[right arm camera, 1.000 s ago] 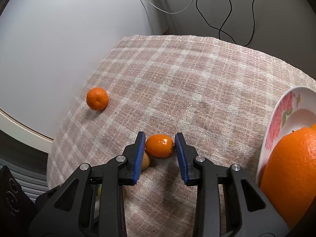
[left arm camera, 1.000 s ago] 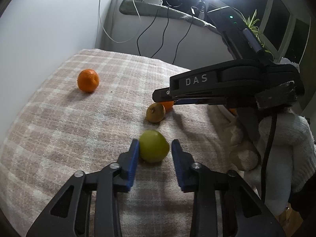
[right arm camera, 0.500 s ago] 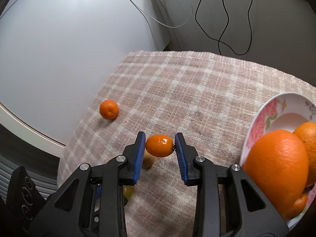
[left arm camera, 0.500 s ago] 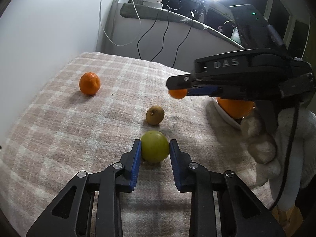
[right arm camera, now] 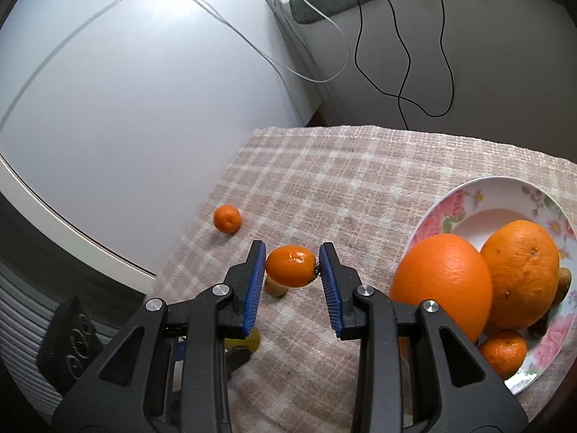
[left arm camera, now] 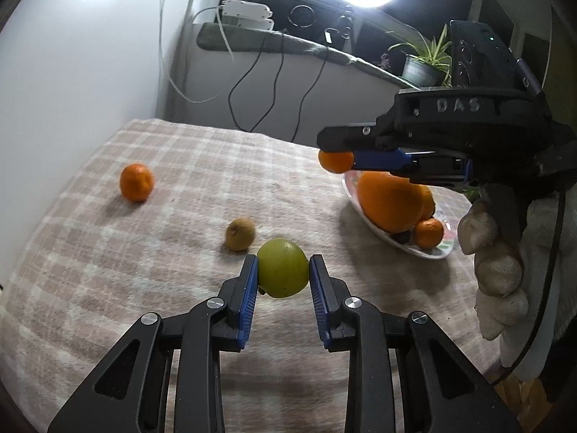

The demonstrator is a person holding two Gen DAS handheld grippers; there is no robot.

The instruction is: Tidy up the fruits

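between the right tool [right arm camera: 290, 270] pads, small orange [right arm camera: 290, 266] gripped, long axis crosswise; left tool [left arm camera: 283, 276] clamps green fruit [left arm camera: 283, 267].

Left wrist view: looks along its black, blue-padded fingers [left arm camera: 252, 303], angled down, close over the pink-checked woven tablecloth [left arm camera: 108, 270], facing the window ledge.
Right wrist view: same downward tilt, nearer the white floral-rimmed plate [right arm camera: 465, 198].
Shared: tablecloth, plate [left arm camera: 425, 252], lone round orange mandarin [left arm camera: 136, 182] [right arm camera: 227, 219].

Bare cloth [left arm camera: 108, 270] left; plate [right arm camera: 487, 195] right.
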